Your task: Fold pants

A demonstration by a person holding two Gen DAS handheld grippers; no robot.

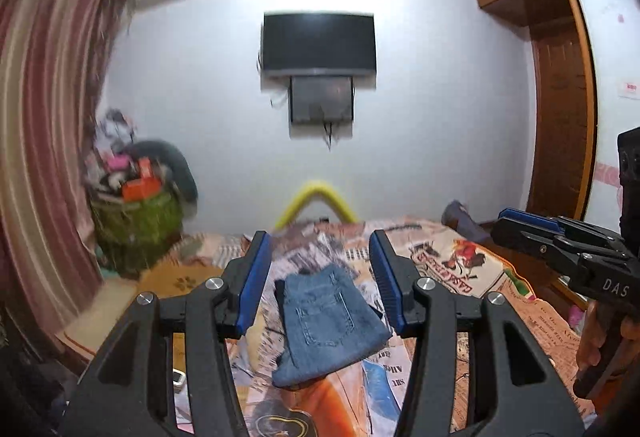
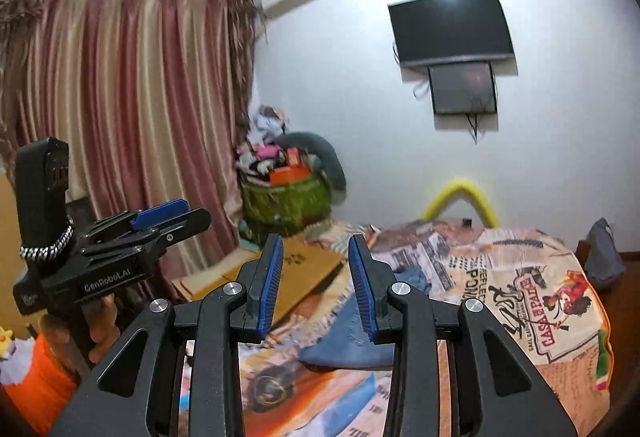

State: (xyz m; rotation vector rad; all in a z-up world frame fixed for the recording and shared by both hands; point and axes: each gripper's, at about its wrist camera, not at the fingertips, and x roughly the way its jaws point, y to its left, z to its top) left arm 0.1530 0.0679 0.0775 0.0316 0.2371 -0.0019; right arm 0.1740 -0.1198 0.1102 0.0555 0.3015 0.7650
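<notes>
My left camera shows the folded jeans whole, a compact blue bundle flat on the printed bedspread; my right camera catches only one blue corner of them behind its own fingers. My left gripper stands wide open, holding nothing, with the jeans lying below and between its blue pads. My right gripper is also parted, less widely, and empty, with the jeans just beyond its right finger. The right view alone shows the cardboard by the bed's left edge. Bare bedspread spreads right of the jeans toward the far edge.
</notes>
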